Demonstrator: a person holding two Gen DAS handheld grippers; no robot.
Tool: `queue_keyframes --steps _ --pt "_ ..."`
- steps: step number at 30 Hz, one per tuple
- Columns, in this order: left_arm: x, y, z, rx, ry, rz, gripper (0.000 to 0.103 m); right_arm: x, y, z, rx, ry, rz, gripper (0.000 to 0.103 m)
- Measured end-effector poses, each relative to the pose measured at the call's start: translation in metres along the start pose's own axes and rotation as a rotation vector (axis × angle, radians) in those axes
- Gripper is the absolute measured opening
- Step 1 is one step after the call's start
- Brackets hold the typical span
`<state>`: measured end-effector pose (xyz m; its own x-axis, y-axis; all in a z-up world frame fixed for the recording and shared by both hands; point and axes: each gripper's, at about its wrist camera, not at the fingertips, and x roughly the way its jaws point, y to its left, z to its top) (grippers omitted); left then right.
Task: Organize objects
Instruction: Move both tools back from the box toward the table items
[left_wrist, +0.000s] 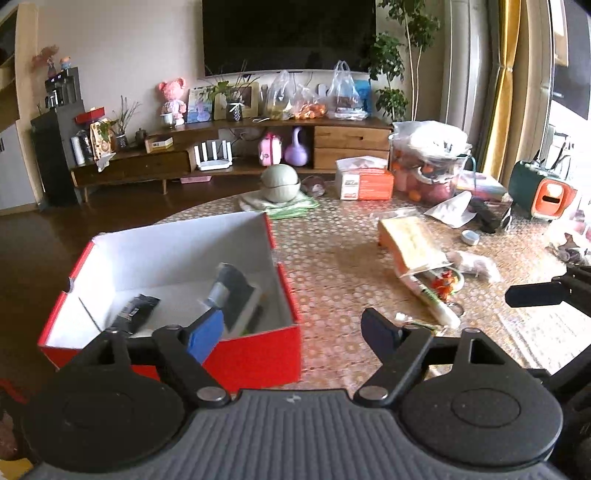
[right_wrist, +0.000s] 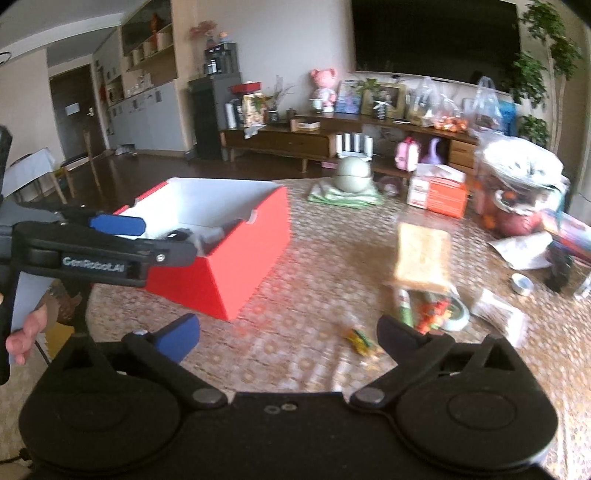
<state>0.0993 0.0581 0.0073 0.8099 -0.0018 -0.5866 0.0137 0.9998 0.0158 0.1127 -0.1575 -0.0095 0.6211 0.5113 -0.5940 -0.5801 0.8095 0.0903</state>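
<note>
Here, both your claws are released and grasp nothing: left gripper (left_wrist: 295, 330) beside the red box's (left_wrist: 255, 354) near right corner, right gripper (right_wrist: 288, 338) over bare tablecloth (right_wrist: 325, 266). "GenRobot.AI" reads on the left gripper. Ahead right lie a small wrapped item (right_wrist: 357, 338), then tubes (right_wrist: 405, 308) under a tan packet (right_wrist: 423, 256). Farther, an orange carton (right_wrist: 439, 195).

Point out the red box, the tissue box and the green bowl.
red box (left_wrist: 255, 354), left wrist view, front wall.
tissue box (left_wrist: 375, 184), left wrist view, orange side.
green bowl (right_wrist: 352, 173), right wrist view, domed lid.
</note>
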Motion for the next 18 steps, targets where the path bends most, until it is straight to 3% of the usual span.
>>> queue_keyframes --steps 8,15,17,18 --pt "0.011 -0.039 -0.011 0.042 -0.012 -0.065 0.083 -0.013 -0.048 -0.020 0.034 0.004 -0.075 0.102" --pt "0.033 -0.066 -0.018 0.065 0.027 -0.140 0.092 -0.017 -0.085 -0.032 0.067 0.024 -0.134 0.102" --pt "0.040 -0.073 -0.020 0.071 0.034 -0.156 0.103 -0.017 -0.094 -0.034 0.066 0.030 -0.151 0.102" --pt "0.043 -0.076 -0.021 0.075 0.033 -0.161 0.103 -0.016 -0.099 -0.035 0.065 0.033 -0.157 0.102"
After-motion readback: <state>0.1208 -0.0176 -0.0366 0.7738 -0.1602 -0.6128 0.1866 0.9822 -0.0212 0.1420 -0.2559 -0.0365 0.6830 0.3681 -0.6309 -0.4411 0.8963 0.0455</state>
